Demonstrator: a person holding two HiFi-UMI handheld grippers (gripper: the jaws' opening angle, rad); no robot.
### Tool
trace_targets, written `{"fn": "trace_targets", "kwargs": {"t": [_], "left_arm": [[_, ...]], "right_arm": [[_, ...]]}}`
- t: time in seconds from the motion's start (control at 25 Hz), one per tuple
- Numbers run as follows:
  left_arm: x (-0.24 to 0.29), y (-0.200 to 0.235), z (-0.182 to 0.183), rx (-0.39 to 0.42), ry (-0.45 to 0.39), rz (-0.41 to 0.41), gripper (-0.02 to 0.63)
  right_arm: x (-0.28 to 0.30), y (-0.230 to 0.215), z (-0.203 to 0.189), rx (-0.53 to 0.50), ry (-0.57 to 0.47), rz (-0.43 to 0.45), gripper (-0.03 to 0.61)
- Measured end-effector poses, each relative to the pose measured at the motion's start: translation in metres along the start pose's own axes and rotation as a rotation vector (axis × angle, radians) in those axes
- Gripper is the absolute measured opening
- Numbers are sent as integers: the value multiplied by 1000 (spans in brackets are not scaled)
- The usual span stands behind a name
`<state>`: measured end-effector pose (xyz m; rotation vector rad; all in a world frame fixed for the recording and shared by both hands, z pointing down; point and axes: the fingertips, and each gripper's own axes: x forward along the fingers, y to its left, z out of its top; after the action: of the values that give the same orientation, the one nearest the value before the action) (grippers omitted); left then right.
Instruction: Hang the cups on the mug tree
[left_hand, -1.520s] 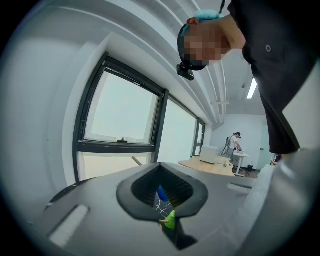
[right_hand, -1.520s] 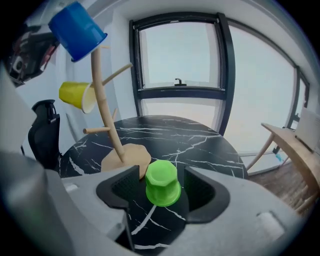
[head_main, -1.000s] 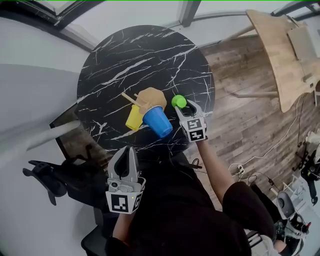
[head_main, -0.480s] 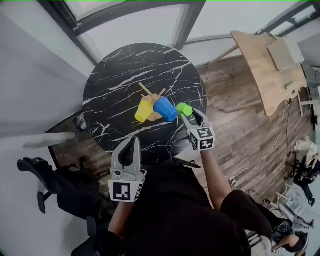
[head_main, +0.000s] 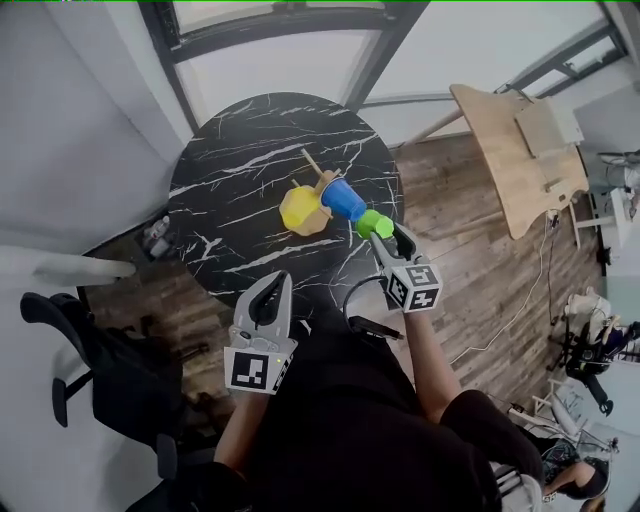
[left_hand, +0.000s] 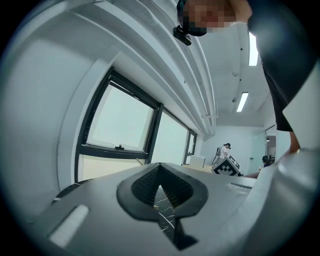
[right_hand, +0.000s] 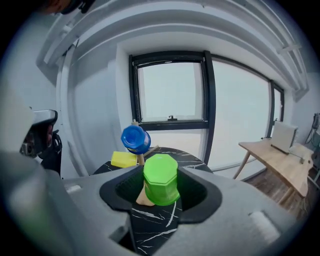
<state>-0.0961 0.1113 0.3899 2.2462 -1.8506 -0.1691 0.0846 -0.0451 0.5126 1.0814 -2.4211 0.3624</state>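
**Green cup gripped beside the mug tree; much of the tree was covered**

In the head view the green cup (head_main: 374, 223) was seen clamped between the jaws of the right gripper (head_main: 388, 236). These stood fairly wide around it, at about 4 o'clock of the mug tree (head_main: 316, 170). In the right gripper view the cup (right_hand: 161, 179) was turned with its closed base toward the camera, so its mouth and handle were hidden.

The tree stood on the round black marble table (head_main: 240, 220), toward 3 o'clock of the table's centre. The blue cup (head_main: 343, 199) was carried at the tree's 4 o'clock side and the yellow cup (head_main: 300, 210) at its 7 o'clock side. The pegs under both cups were covered, and only one bare peg was left showing, toward 11 o'clock. In the head view the foot of the tree was largely hidden by the yellow cup. In the right gripper view a piece of the pale wooden foot was glimpsed behind the green cup.

The left gripper (head_main: 277, 283) was held at 7 o'clock of the tree, by the table's near edge. Its jaws were pressed together with nothing between them. In the left gripper view (left_hand: 160, 186) only a sliver of veined tabletop was seen through the notch behind the tips. The near rim of the table was partly cut off by the person's dark torso (head_main: 360, 420).
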Motion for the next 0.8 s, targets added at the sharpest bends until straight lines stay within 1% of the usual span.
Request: {"fn": "trace_targets", "kwargs": {"t": [0.12,0.36,0.6,0.8], "left_arm": [[-6,0,3,-10,-33,16,2],[-5,1,6,-29,-53,44,2],[14,-4,3,-27,-57,93,2],[40,-13,-4,-28,-57,138,2]], "right_arm": [[-10,9,4,-11,-8,17,206],[-14,12,0,-22,0,60,206],[-3,-1,-3,-23,4,121,206],[9,-16,1,-28,-10,189,206]]}}
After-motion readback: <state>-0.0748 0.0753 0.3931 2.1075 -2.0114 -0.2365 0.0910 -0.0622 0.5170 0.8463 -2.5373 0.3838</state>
